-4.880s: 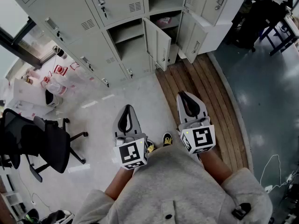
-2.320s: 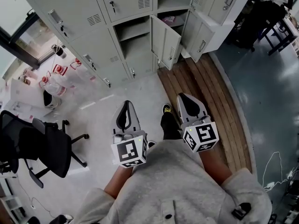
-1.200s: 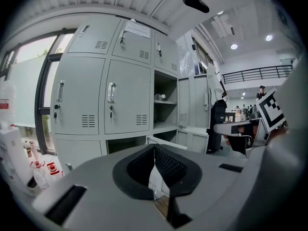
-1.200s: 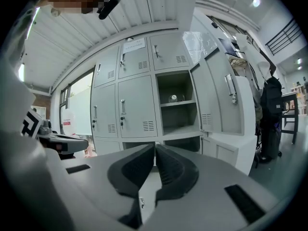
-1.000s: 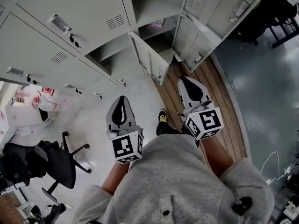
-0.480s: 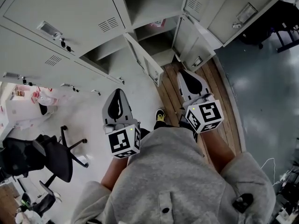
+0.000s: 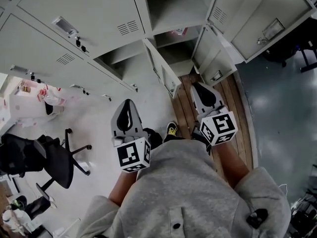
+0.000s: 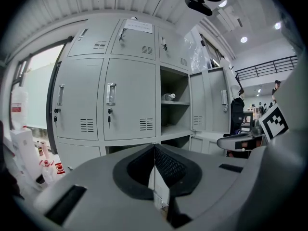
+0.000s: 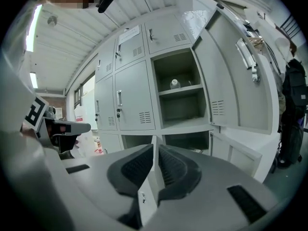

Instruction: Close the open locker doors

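Note:
The grey lockers [image 7: 94, 14] fill the top of the head view. Three doors stand open: a lower middle door [image 7: 165, 76] seen edge-on, a lower right door [image 7: 212, 53] and a tall upper right door [image 7: 257, 14]. My left gripper [image 7: 128, 104] is shut and empty, short of the lockers over the pale floor. My right gripper [image 7: 201, 87] is also shut and empty, just short of the lower right door. In the right gripper view the tall door [image 9: 236, 76] swings out at the right, and the edge-on door [image 9: 147, 196] shows behind the jaws.
A black office chair [image 7: 34, 157] stands at the left, with bags and boxes [image 7: 29, 95] by the wall. A wooden floor strip [image 7: 237, 113] runs under the right gripper. A bottle [image 9: 175, 84] sits in an open upper compartment. Dark clothing [image 9: 293, 95] hangs at far right.
I have walked closer to the lockers, which now loom larger and fill the top of the head view. Both grippers stayed shut, held low in front of me.

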Tool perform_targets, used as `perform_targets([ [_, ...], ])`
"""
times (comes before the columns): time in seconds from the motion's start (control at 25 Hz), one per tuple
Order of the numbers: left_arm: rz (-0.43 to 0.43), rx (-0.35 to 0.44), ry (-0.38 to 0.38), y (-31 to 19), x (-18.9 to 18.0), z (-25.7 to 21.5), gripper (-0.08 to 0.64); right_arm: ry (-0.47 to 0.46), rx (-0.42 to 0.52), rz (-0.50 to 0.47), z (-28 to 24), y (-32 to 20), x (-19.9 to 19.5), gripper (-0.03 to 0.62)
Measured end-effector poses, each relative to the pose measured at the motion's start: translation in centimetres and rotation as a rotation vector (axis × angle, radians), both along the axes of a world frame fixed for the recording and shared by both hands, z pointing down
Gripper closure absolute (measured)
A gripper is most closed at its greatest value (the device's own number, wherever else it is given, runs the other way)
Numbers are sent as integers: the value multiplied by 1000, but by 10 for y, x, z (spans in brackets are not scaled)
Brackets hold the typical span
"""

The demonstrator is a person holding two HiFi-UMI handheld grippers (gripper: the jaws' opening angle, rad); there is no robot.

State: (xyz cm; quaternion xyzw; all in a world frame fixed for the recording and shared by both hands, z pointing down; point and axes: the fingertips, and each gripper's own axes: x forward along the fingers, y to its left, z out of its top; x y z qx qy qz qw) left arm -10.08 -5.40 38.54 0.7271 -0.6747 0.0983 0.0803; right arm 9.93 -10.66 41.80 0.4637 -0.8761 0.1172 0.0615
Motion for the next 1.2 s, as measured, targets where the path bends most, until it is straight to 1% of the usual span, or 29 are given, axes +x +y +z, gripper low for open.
perform_targets([
  [0.2, -31, -3, -4, 0, -10, 2, 549, 4, -39, -95, 13, -4, -18, 555],
  [0.4, -46, -1, -1, -2, -20, 6, 549, -3, -76, -101, 28, -12, -25, 551],
  [0.44, -48, -1, 1, -2, -21, 6, 549, -2, -87, -105, 32, -13, -27, 544],
  [0.56, -53, 5, 4, -4, -27, 5, 549, 9, -124, -132, 42, -13, -33, 475],
  [0.6, -55, 7, 5, -5, -29, 4, 549, 16, -131, -138, 45, -14, -35, 472],
  [0.92, -81, -2, 10, -4, -43, 7, 549, 87, -152, -129, 63, -18, -40, 472],
  [1.12, -85, -8, 9, 0, -45, 8, 549, 96, -164, -127, 67, -19, -41, 474],
  [1.2, -86, -10, 9, 1, -46, 8, 549, 99, -168, -125, 67, -19, -42, 499],
])
